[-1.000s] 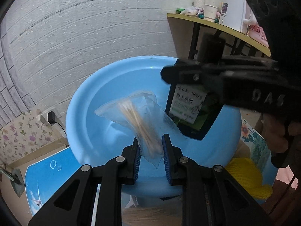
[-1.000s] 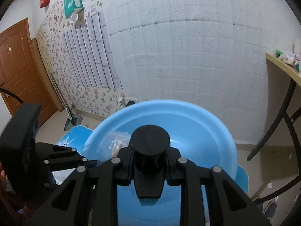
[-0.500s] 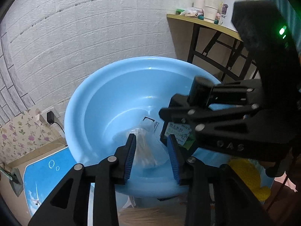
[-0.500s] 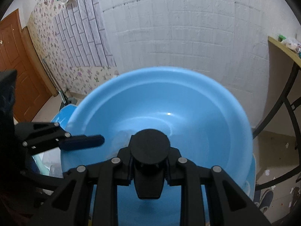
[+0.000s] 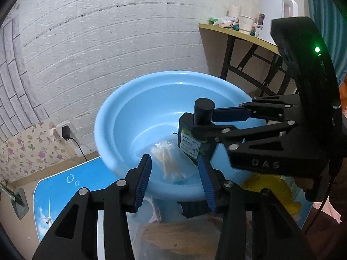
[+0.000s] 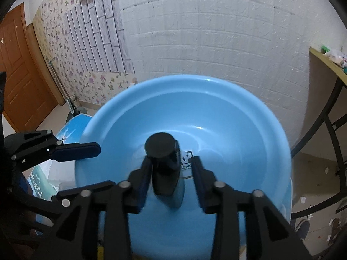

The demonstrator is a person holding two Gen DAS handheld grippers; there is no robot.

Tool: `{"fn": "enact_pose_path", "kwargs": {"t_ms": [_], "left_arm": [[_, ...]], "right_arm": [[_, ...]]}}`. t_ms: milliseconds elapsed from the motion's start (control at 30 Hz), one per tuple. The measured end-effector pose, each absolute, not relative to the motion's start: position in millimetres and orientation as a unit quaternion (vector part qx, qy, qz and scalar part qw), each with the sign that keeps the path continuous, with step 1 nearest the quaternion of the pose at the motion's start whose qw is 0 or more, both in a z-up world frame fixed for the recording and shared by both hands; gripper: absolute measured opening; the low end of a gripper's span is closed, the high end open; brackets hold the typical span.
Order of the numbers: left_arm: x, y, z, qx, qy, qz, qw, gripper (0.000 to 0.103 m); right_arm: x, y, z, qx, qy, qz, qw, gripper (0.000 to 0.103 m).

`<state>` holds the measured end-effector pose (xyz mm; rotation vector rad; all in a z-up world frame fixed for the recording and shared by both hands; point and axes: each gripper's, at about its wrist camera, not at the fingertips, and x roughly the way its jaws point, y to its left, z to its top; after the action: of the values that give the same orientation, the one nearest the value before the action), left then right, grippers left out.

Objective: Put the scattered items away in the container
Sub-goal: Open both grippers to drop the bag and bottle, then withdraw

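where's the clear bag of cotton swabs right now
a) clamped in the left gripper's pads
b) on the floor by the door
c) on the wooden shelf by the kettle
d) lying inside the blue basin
d: the bag of cotton swabs lies on the inside of the blue basin, seen through the gap of the left gripper, whose blue pads stand apart and clear of it.

The basin (image 5: 121, 117) sits on the bench (image 5: 54, 192) toward its far edge, close to the wall (image 5: 108, 32). A bag of swabs (image 5: 171, 162) lies in the basin's near side; the bottle (image 5: 195, 138) stands just right of it, seemingly inside the basin too. A side table (image 5: 238, 35) stands behind the basin to the right, carrying a kettle (image 5: 275, 17) and cups (image 5: 245, 23).
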<state>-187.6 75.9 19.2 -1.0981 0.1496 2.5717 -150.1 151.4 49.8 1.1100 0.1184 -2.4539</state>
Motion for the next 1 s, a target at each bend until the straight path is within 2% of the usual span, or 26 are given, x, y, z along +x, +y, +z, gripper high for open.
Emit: {"fn": "enact_pose_path", "kwargs": {"t_ms": [267,633,733,833,1000], "left_arm": [[-159.5,62.1,30.8,-0.375,0.039,0.914,0.151,0.047],[-106.5,38.6,36.6,-0.364,0.026,0.924,0.11,0.066],[-94.3,33.0,31.1,-0.367,0.02,0.925,0.096,0.072],[-82.0,25.9,20.1,-0.376,0.011,0.923,0.08,0.073],[-65.4,10.1,3.9,-0.382,-0.023,0.922,0.056,0.073]], "right_arm": [[-122.6,162.7,61.6,0.395,0.037,-0.896,0.199,0.038],[-68.2,181.2,80.0,0.375,0.02,-0.91,0.176,0.038],[-54.1,186.9,78.1,0.374,0.012,-0.911,0.171,0.041],[-44.2,191.3,74.6,0.376,0.005,-0.911,0.172,0.046],[-32.1,194.5,68.1,0.383,-0.002,-0.908,0.169,0.047]]}}
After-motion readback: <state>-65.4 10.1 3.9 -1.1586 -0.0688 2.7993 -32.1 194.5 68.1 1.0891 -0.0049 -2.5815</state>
